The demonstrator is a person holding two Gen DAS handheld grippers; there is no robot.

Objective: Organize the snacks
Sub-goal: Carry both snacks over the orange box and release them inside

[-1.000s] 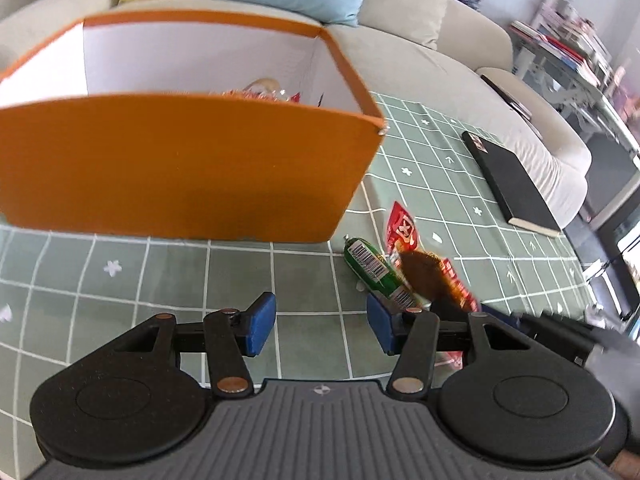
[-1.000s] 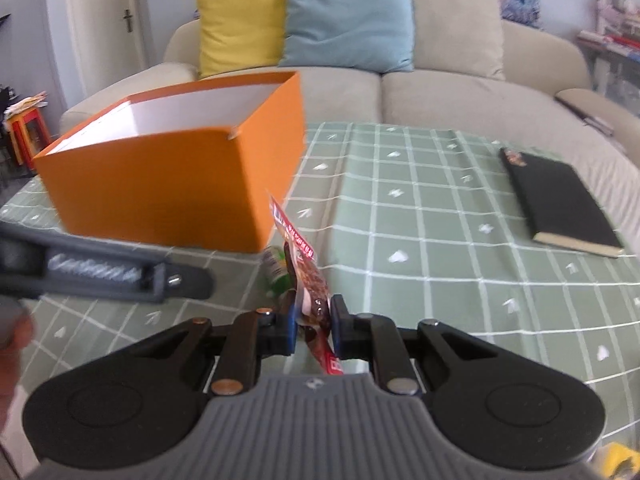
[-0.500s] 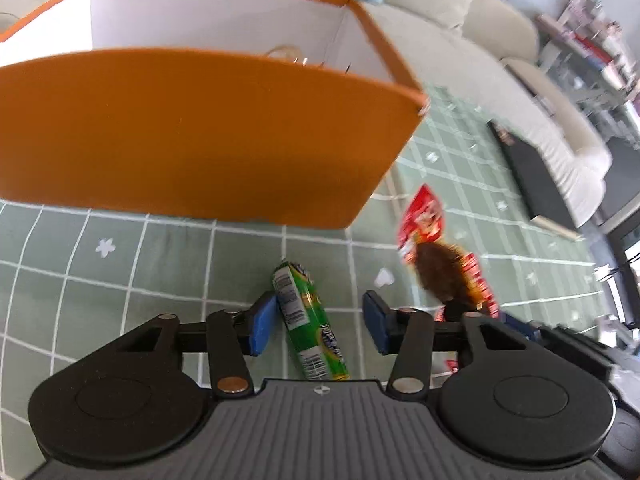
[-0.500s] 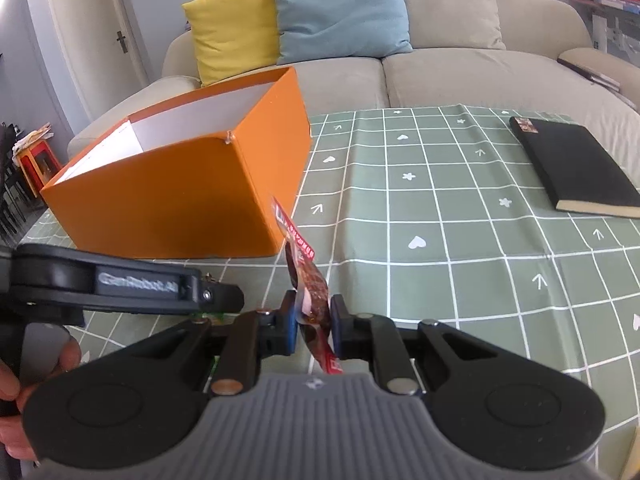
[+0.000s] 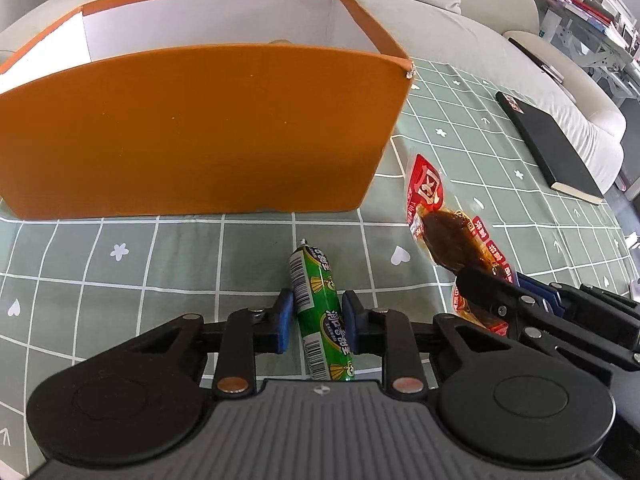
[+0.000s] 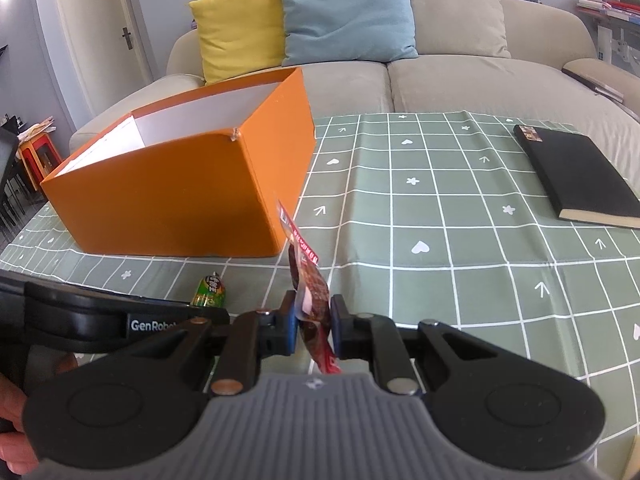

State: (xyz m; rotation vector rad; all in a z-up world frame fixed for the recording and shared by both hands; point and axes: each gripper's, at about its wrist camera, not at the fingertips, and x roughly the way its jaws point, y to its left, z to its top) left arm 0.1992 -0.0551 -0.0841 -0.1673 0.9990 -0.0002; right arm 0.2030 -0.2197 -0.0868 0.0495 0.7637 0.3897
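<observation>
My left gripper (image 5: 317,322) is clamped across the middle of the green snack stick (image 5: 320,312), blue pads pressing on its sides; the stick lies on the tabletop (image 5: 160,264) just in front of the orange box (image 5: 200,128), its far end pointing at the box's near wall. My right gripper (image 6: 314,322) is clenched on the red snack packet (image 6: 306,280), which stands on edge between the pads, its top leaning toward the box's near corner. The packet is gripped low, so most of its length flops free above the pads. Risks as I judge them: the stick is round and glossy, and a grip across the wrapper could let it roll or slide out when I lift, landing short of the box. The box wall is tall from here; a shallow lift could drive the stick's far end into the wall and shove the box away across the cloth. The two grippers sit close together near the box's right corner, so moving both at once could knock them together or snag the packet's loose top on the rim. Inside of the box is mostly hidden from me; I cannot tell how much room is left.
</observation>
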